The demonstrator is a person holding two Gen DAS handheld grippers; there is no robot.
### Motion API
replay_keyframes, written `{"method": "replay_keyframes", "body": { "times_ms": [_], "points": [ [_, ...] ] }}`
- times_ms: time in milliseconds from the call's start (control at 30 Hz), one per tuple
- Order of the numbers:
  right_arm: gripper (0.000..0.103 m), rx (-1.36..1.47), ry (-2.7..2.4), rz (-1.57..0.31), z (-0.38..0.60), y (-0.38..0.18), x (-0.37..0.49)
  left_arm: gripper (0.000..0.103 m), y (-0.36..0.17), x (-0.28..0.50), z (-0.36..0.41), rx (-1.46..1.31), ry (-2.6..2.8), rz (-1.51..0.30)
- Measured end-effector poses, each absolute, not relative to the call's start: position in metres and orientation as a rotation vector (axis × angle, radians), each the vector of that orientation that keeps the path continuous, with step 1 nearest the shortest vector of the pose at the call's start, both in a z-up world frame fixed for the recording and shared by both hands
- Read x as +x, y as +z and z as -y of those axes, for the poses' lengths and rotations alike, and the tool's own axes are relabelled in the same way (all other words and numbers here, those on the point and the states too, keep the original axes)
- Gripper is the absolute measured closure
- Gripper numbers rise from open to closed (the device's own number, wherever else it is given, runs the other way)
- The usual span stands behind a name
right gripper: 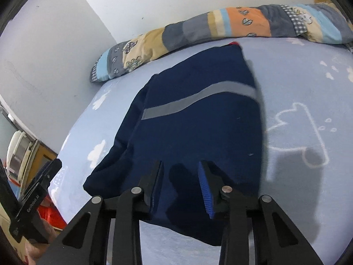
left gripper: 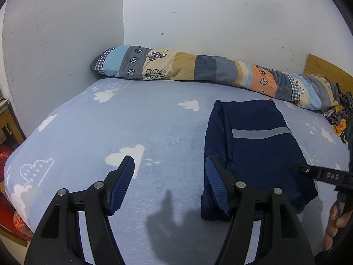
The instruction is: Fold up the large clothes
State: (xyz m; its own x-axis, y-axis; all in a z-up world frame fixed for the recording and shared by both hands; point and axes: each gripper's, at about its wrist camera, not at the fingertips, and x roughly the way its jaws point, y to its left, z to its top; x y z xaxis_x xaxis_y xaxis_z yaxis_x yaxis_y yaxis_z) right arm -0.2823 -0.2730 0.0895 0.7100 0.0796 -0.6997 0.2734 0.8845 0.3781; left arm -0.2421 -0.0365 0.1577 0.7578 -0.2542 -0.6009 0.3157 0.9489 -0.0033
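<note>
A navy garment [left gripper: 253,150] with a grey reflective stripe [left gripper: 260,133] lies folded into a compact rectangle on the light blue cloud-print bed sheet [left gripper: 132,128]. My left gripper [left gripper: 169,163] hovers open over bare sheet, and its right finger [left gripper: 217,183] overlaps the garment's near left edge. In the right wrist view the garment [right gripper: 198,121] fills the middle. My right gripper [right gripper: 181,165] is above its near end, jaws a narrow gap apart, with nothing pinched between the pads.
A long patchwork bolster [left gripper: 198,68] lies along the white wall behind the garment. A wooden headboard [left gripper: 324,66] and a patterned cloth [left gripper: 339,114] are at the far right. Red items [left gripper: 8,198] and wooden furniture [right gripper: 28,154] stand off the bed's left edge.
</note>
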Motion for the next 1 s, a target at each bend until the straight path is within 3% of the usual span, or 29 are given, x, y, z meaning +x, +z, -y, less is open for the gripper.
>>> {"method": "replay_keyframes", "body": {
  "times_ms": [333,633,833,933,1000],
  "points": [
    [0.069,0.472,-0.082,-0.856,0.266,0.064,-0.262,0.037,0.156,-0.241,0.042,0.117,-0.318,-0.647],
    [0.070,0.529,-0.163,-0.686,0.320,0.103,-0.312,0.037,0.151,-0.237,0.043,0.119,-0.320,-0.674],
    [0.073,0.571,-0.159,-0.746,0.328,0.074,-0.319,0.037,0.150,-0.235,0.052,0.114,-0.331,-0.688],
    [0.073,0.435,-0.170,-0.785,0.305,0.059,-0.311,0.037,0.148,-0.237,0.061,0.139,-0.343,-0.687],
    [0.067,0.321,-0.159,-0.901,0.294,0.040,-0.293,0.037,0.147,-0.238,0.069,0.156,-0.356,-0.690]
  ]
}}
